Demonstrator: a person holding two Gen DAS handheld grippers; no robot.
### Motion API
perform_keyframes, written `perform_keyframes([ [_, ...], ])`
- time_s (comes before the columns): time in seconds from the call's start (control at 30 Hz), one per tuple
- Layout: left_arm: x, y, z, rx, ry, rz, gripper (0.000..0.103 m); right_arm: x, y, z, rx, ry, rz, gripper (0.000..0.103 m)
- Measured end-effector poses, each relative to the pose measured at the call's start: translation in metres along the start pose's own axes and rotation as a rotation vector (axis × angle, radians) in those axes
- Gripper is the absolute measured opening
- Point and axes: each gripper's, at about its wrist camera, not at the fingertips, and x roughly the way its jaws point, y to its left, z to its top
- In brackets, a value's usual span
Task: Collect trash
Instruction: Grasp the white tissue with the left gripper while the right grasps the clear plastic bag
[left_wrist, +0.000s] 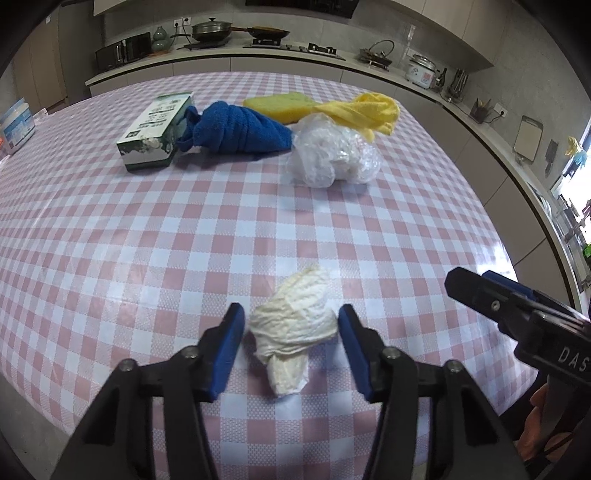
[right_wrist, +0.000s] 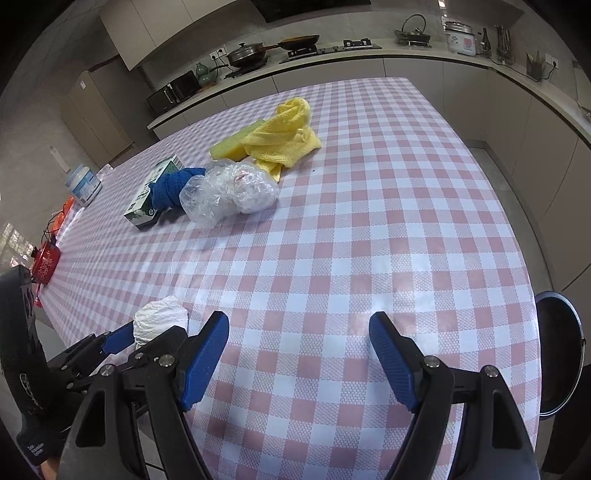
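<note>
A pink-and-white checked cloth is spread over the counter (left_wrist: 147, 240). Toward its far side a green-and-white tissue box (left_wrist: 157, 131) is laid beside a rolled blue towel (left_wrist: 236, 129), which touches it. A yellow sponge (left_wrist: 275, 107) and a crumpled yellow cloth (left_wrist: 365, 110) are set just behind. At the left edge a white-and-blue tub (right_wrist: 84, 184) and a small red item (right_wrist: 45, 264) are seen. Pans (left_wrist: 212, 29) and a rice cooker (left_wrist: 421, 70) are ranged along the kitchen worktop behind.

A scrunched-up white paper ball (left_wrist: 293, 328) lies on the pink and white checked desk (left_wrist: 147, 240), near its front edge. Farther back sits a crinkly clear plastic bag (left_wrist: 332, 151), all bunched up.
</note>
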Motion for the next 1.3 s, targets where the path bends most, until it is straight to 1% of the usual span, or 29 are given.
perform_keyframes([
  [0.13, 0.002, 0.006, 0.006, -0.004, -0.007, -0.005, 0.044, 0.005, 0.003, 0.004, 0.001, 0.0, 0.006, 0.08],
  [0.53, 0.009, 0.035, 0.026, -0.025, -0.041, 0.004, 0.033, 0.034, 0.02, 0.02, 0.005, 0.015, 0.026, 0.08],
  [0.83, 0.008, 0.06, 0.054, -0.058, -0.1, -0.001, 0.032, 0.05, 0.035, 0.04, -0.016, 0.006, 0.027, 0.08],
  [1.07, 0.009, 0.063, 0.076, -0.055, -0.149, -0.003, 0.032, 0.065, 0.049, 0.058, -0.03, -0.006, 0.048, 0.08],
  [1.3, 0.014, 0.069, 0.096, -0.05, -0.171, -0.009, 0.032, 0.078, 0.062, 0.081, -0.048, -0.026, 0.05, 0.082],
])
